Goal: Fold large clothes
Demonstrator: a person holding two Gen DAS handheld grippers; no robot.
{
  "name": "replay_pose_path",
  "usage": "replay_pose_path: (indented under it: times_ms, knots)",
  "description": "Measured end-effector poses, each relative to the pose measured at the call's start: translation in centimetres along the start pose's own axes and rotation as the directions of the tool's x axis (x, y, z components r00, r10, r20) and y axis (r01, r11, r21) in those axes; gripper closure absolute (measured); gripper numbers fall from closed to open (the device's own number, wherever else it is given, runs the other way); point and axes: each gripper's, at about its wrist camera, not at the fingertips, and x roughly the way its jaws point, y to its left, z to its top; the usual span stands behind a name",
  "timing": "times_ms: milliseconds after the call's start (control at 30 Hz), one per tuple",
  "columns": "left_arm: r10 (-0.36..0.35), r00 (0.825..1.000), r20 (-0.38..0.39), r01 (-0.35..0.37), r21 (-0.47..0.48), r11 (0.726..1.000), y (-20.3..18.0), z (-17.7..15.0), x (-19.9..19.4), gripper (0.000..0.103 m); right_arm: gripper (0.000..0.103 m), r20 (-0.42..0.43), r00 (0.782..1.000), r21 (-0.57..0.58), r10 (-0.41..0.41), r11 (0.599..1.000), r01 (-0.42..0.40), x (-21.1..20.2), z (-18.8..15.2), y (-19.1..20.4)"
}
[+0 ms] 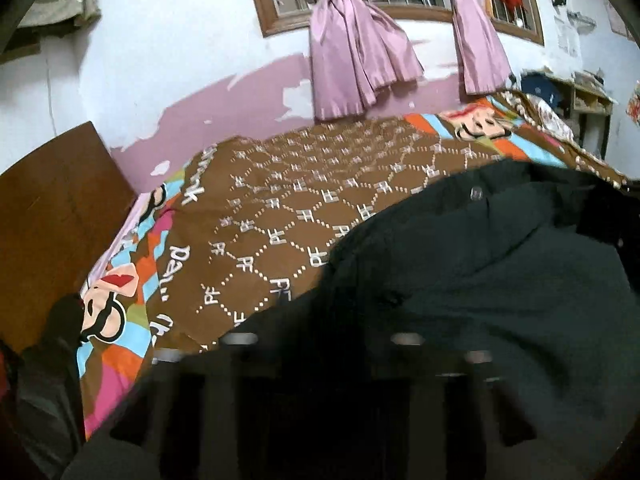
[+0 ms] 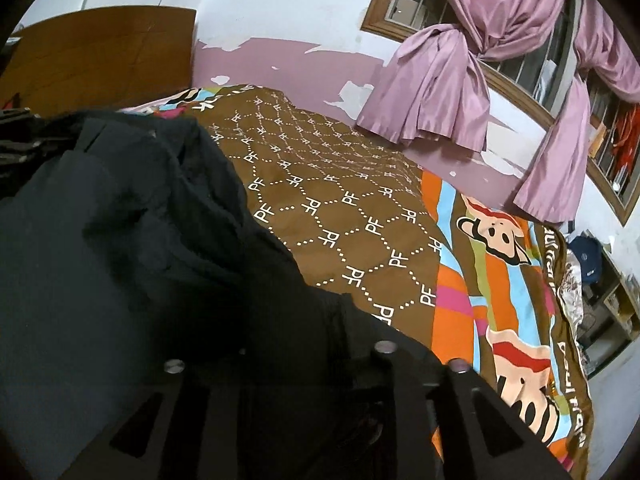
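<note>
A large dark jacket (image 1: 480, 272) with a snap button hangs bunched over the near side of a bed, stretched between both grippers. In the left wrist view my left gripper (image 1: 324, 360) is blurred at the bottom edge, its dark fingers (image 1: 236, 364) closed into the jacket's fabric. The right wrist view shows the jacket (image 2: 100, 240) filling the left half, with a gathered fold pinched in my right gripper (image 2: 316, 364). The cloth hides both sets of fingertips. The bed's brown patterned bedspread (image 1: 300, 200) (image 2: 340, 208) lies flat beyond the jacket.
A wooden headboard (image 1: 52, 216) (image 2: 100, 52) stands at the bed's left end. Knotted pink curtains (image 1: 352, 60) (image 2: 440, 88) hang from a barred window over the far side. A shelf (image 1: 588, 100) (image 2: 616, 304) with clutter sits past the bed's right end.
</note>
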Motion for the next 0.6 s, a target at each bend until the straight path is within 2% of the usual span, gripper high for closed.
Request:
replay_pose_path:
  times_ms: [33,67,100,300,433,500,600]
  knots:
    - [0.004,1.000,0.027,-0.003,-0.011,1.000,0.0,0.1,-0.4,0.022,0.060,0.004,1.000,0.010,-0.008,1.000,0.008,-0.2,-0.1,-0.2]
    - [0.007,0.997,0.071,-0.005,-0.030,1.000,0.2,0.1,-1.2,0.009,0.037,0.015,1.000,0.032,-0.010,0.999,0.010,-0.7,-0.3,-0.6]
    - [0.001,0.994,0.108,0.005,-0.049,0.999,0.4,0.0,-2.0,0.008,0.022,0.033,0.999,0.054,-0.009,0.999,0.007,-1.2,-0.4,-1.0]
    - [-0.087,0.980,0.177,0.111,-0.126,0.986,1.4,-0.8,-6.1,0.007,0.008,0.134,0.990,0.159,-0.047,0.987,0.026,-5.4,-1.4,-2.4]
    - [-0.189,0.967,0.173,0.208,-0.099,0.973,0.4,-2.7,-8.2,0.007,0.004,0.165,0.984,0.171,0.069,0.980,-0.097,-7.6,-2.4,-0.8]
    - [-0.244,0.959,0.141,0.258,-0.089,0.962,-0.3,-3.7,-8.5,0.007,0.004,0.153,0.977,0.145,0.149,0.974,-0.172,-8.0,-3.2,0.7]
    - [-0.292,0.953,0.082,0.298,-0.078,0.951,-1.7,-4.7,-7.9,0.007,0.004,0.104,0.968,0.103,0.228,0.966,-0.238,-7.6,-4.1,2.8]
